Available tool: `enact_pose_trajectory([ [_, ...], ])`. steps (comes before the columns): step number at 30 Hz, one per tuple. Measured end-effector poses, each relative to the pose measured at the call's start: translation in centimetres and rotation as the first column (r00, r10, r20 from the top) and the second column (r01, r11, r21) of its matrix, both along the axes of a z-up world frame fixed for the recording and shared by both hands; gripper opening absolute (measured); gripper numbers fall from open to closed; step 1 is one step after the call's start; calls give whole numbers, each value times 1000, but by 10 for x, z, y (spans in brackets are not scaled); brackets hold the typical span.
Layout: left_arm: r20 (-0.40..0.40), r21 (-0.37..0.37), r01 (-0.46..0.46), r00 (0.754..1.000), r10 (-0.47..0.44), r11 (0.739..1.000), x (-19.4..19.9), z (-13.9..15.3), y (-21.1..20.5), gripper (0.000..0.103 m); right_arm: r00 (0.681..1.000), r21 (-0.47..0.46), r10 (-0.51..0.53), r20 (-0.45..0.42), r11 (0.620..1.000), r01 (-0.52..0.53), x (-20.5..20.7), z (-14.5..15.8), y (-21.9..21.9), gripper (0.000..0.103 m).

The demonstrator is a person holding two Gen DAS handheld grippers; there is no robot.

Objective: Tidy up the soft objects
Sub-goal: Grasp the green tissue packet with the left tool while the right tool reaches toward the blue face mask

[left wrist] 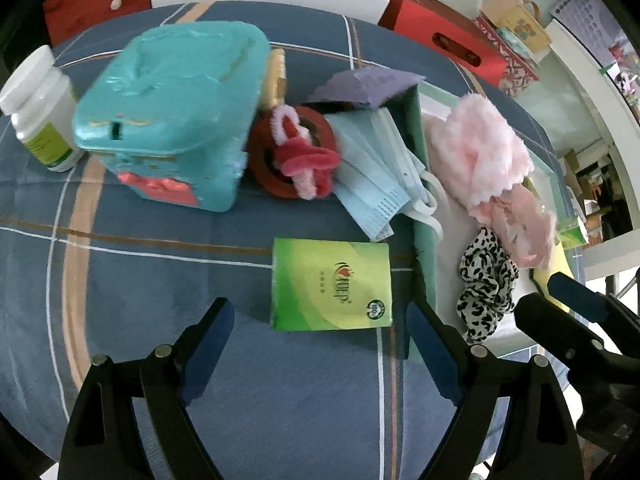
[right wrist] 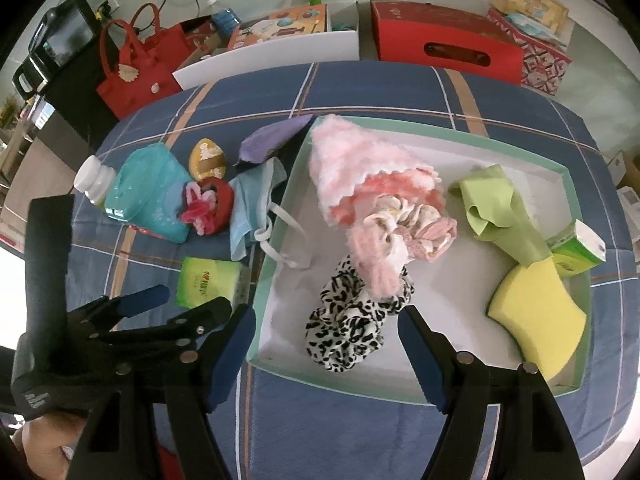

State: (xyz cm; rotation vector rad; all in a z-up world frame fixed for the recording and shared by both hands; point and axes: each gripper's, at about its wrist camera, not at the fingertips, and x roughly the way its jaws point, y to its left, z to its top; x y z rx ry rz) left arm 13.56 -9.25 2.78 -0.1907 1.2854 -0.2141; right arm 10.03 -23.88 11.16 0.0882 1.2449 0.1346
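Sorting partly done, several soft things outside the mint-rimmed shallow white tray (right wrist: 568,172).

Left to right on the blue plaid desk (left wrist: 160,280): left gripper (left wrist: 320,344), jaws released and empty, above the green tissue packet (left wrist: 331,284); pale blue face masks (left wrist: 372,168) drape over the rim; leopard-print scrunchie (right wrist: 348,332), fluffy pink cloth (right wrist: 360,160) and yellow sponge (right wrist: 536,312) lie inside, under the empty, spread right gripper (right wrist: 328,344).

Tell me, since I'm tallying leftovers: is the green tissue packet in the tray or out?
Out: the green tissue packet lies on the blue cloth beside the tray's wall.
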Motion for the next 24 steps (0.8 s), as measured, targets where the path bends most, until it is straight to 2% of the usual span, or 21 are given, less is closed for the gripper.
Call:
enact_pose_trajectory([
  [7,-21,20,-1,1000,1,1000,5,-14,-7,88,1000,-5,-6,-4,1000,6,0,-1,-4,77],
  [13,0,32,-32,999,32,999,7,-14,0,88,1000,0,-1,3,1000,1,-3,1,-3,77],
  [17,13,23,-40,999,40,999,6,-14,5,88,1000,-14,-2,-1,1000,2,-2,0,-3,77],
  [24,18,-54,-16,1000,17,998,4,-17,-2,88,1000,-26,-7,-5,1000,7,1,0,-1,77],
])
